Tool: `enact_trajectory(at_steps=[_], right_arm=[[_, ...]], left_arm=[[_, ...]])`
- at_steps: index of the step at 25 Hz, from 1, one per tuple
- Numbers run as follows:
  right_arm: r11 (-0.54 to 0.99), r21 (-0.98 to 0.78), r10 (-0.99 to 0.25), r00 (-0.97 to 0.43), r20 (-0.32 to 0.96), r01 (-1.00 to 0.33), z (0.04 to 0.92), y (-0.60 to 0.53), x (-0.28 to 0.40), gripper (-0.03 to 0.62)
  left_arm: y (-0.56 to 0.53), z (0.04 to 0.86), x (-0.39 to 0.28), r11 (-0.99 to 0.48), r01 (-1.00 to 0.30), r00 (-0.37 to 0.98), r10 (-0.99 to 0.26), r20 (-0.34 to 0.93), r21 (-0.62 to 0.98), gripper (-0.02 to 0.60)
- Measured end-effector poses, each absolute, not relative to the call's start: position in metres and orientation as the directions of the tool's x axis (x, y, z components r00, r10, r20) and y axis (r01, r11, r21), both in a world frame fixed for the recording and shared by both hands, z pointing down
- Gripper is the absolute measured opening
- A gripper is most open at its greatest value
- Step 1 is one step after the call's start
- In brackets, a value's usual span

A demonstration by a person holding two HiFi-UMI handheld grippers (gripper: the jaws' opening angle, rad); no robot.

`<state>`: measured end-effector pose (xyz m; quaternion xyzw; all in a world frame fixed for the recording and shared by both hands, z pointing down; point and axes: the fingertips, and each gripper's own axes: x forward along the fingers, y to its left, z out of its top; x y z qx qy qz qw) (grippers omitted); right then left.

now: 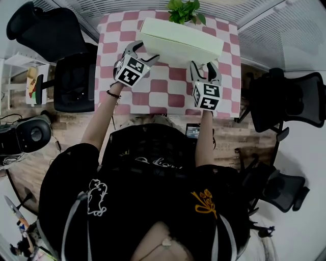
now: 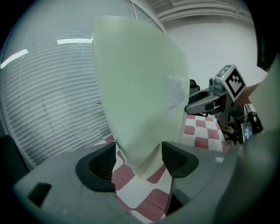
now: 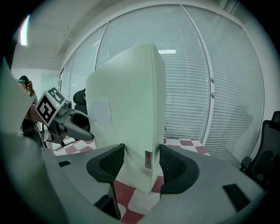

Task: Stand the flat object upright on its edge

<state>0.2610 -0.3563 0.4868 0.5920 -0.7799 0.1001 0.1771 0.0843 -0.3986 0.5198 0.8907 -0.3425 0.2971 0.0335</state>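
Note:
A pale, flat box [image 1: 181,41] is held between both grippers over the red-and-white checked table [image 1: 168,94]. It stands on its long edge, broad face towards me. My left gripper [image 1: 145,56] is shut on its left end; in the left gripper view the box [image 2: 140,87] leans with its lower corner down between the pads [image 2: 177,159]. My right gripper [image 1: 201,69] is shut on the right end, and the box [image 3: 127,109] rises upright between that gripper's pads [image 3: 111,162]. Its lower edge is close to the cloth; I cannot tell whether it touches.
A potted plant [image 1: 184,11] stands at the table's far edge, just behind the box. Black office chairs sit to the left [image 1: 74,76] and right [image 1: 285,104] of the table. Windows with blinds [image 3: 227,87] close off the far side.

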Motion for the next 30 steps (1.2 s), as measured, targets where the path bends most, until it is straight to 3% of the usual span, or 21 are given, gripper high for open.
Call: enact_trajectory(at_steps=[27, 30], right_arm=[[0.212, 0.073, -0.888, -0.161, 0.430, -0.975, 0.487, -0.348, 0.261, 0.252], [0.206, 0.072, -0.890, -0.156, 0.429, -0.976, 0.483, -0.338, 0.255, 0.252]], left_arm=[[-0.328, 0.507, 0.044, -0.758, -0.650, 0.674, -0.540, 0.504, 0.058, 0.324], [-0.323, 0.504, 0.041, -0.759, -0.648, 0.680, -0.541, 0.495, 0.060, 0.295]])
